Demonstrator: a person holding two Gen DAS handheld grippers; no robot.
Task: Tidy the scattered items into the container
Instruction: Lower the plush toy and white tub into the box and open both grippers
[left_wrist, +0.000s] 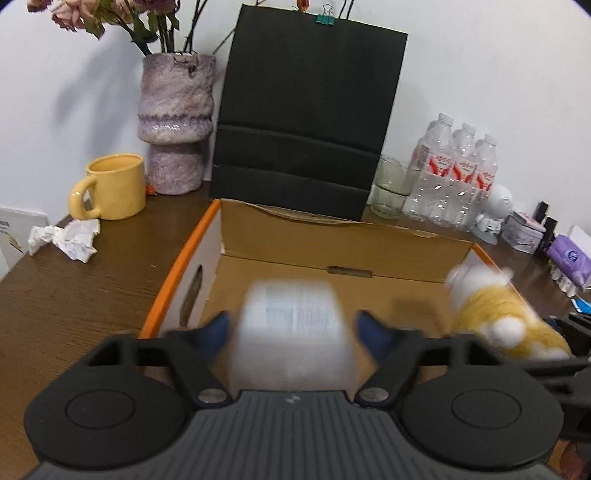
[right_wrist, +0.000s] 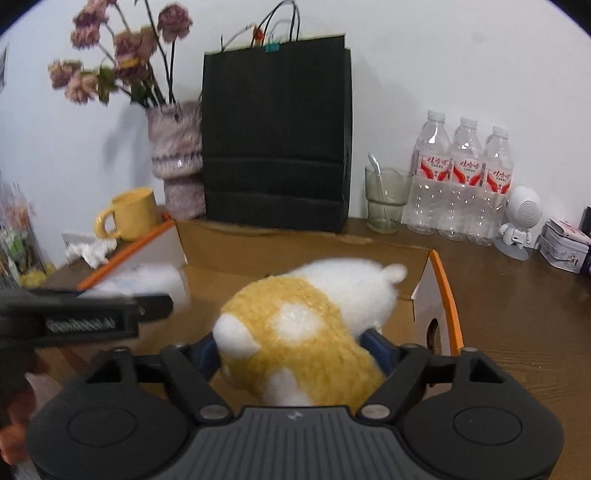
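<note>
An open cardboard box with orange-edged white walls sits on the dark wood-grain bench. The left hand-held gripper tilts down over it, jaws spread wide, a blurred white boxy pack loose between them. The right hand-held gripper, also tilted down and wide open, flanks a fuzzy yellow-and-white plush toy above the box's right side.

Yellow-white plush toy; orange-rimmed box; black bag.
</note>
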